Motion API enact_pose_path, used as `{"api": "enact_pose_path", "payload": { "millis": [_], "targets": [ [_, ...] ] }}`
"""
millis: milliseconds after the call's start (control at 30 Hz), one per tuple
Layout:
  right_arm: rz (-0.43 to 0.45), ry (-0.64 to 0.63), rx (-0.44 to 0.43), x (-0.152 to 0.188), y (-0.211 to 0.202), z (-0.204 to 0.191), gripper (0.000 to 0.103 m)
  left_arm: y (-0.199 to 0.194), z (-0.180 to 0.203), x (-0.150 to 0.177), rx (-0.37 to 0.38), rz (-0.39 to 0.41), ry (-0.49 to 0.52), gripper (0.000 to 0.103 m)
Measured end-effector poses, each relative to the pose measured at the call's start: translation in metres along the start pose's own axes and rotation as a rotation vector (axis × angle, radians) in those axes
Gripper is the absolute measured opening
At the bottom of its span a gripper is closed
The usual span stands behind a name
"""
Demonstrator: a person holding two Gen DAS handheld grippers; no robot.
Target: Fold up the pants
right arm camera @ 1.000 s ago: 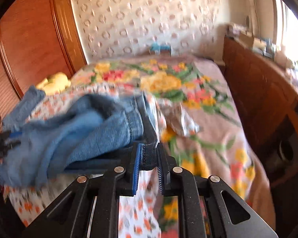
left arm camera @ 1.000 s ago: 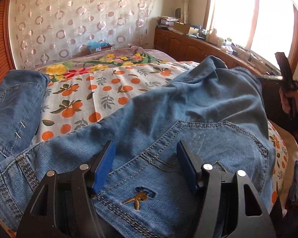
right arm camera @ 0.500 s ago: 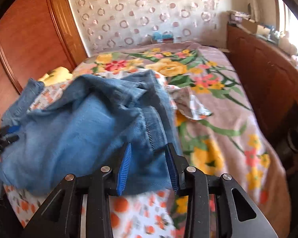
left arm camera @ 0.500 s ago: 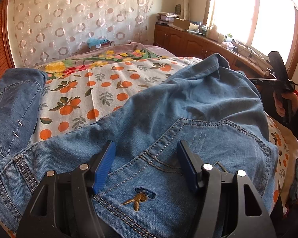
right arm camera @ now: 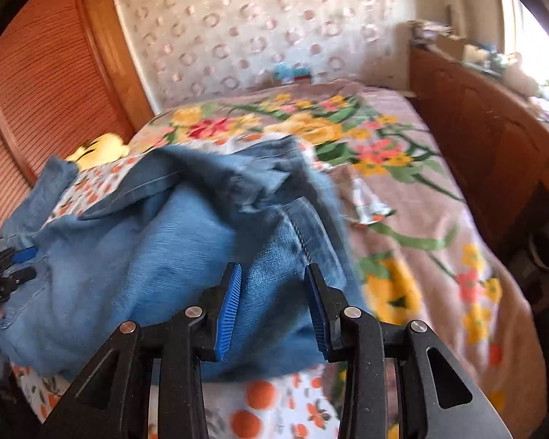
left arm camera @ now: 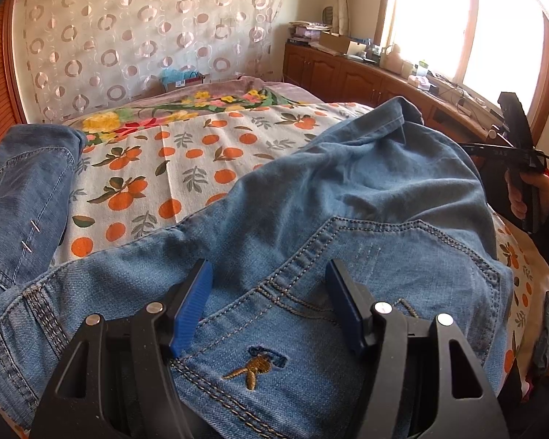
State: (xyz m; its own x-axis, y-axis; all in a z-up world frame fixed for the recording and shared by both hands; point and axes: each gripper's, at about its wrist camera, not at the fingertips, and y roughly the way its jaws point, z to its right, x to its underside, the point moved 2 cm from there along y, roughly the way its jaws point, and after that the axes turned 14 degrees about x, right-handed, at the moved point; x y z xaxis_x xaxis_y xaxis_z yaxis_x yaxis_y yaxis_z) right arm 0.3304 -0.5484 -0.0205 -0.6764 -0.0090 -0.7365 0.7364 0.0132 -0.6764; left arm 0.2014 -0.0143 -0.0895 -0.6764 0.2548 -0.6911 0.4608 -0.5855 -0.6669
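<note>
Blue jeans (left arm camera: 347, 190) lie on the bed, one leg folded over toward the waist. My left gripper (left arm camera: 269, 274) stands open over the back pocket with the small embroidered emblem (left arm camera: 254, 366), its blue pads wide apart above the denim. In the right wrist view the folded leg (right arm camera: 146, 241) lies in a heap. My right gripper (right arm camera: 273, 274) is above its hem edge; its jaws are opening and no pad presses the cloth. The right gripper's black body (left arm camera: 519, 168) shows at the right, held by a hand. The left gripper's fingertips (right arm camera: 11, 267) show at the far left.
An orange-print sheet (left arm camera: 201, 153) covers the near bed, over a floral blanket (right arm camera: 402, 201). A wooden cabinet (right arm camera: 475, 128) with clutter runs along the right. Wooden louvred doors (right arm camera: 36, 73) stand at the left, with a yellow object (right arm camera: 99, 150) beside them.
My right gripper let go of the jeans hem and its jaws spread. It sank toward the bed, and the carried leg dropped onto the pants. The left gripper stayed put.
</note>
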Motion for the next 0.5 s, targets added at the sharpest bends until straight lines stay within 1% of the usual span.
{"api": "enact_pose_path", "payload": {
  "millis": [33,67,133,233,267,300,333,367,400,467,500],
  "targets": [
    [-0.014,0.010,0.003,0.001,0.005,0.003,0.043,0.000,0.000,0.000,0.001,-0.001,0.000,0.065],
    [-0.042,0.017,0.009,0.002,0.013,0.005,0.044,0.000,0.000,0.000,0.003,-0.002,-0.001,0.065],
    [-0.071,0.015,0.029,0.003,0.025,0.004,0.044,0.001,-0.001,0.000,0.003,-0.001,-0.001,0.065],
    [-0.088,0.049,0.017,0.001,0.036,0.000,0.043,0.001,-0.001,0.000,0.003,-0.001,-0.001,0.065],
    [-0.080,0.053,0.016,-0.004,0.038,-0.004,0.040,0.001,-0.001,-0.001,0.004,-0.001,-0.001,0.065],
    [-0.062,0.049,0.003,-0.009,0.036,-0.009,0.018,0.001,-0.001,0.000,0.003,-0.001,0.000,0.065],
    [-0.041,0.032,-0.006,-0.011,0.031,-0.014,0.006,0.001,-0.001,0.000,0.002,-0.001,0.000,0.065],
    [-0.005,0.011,-0.005,-0.012,0.022,-0.022,0.005,0.001,-0.001,0.000,0.003,-0.001,-0.001,0.065],
    [0.030,0.003,-0.030,-0.015,0.013,-0.027,0.004,0.001,-0.001,0.000,0.003,-0.001,-0.001,0.065],
    [0.095,0.005,-0.143,-0.019,-0.004,-0.039,0.003,0.001,-0.001,0.000,0.003,0.000,-0.001,0.065],
    [0.110,-0.003,-0.189,-0.018,-0.011,-0.045,0.003,0.001,-0.001,0.000,0.003,-0.001,0.000,0.065]
  ]
}}
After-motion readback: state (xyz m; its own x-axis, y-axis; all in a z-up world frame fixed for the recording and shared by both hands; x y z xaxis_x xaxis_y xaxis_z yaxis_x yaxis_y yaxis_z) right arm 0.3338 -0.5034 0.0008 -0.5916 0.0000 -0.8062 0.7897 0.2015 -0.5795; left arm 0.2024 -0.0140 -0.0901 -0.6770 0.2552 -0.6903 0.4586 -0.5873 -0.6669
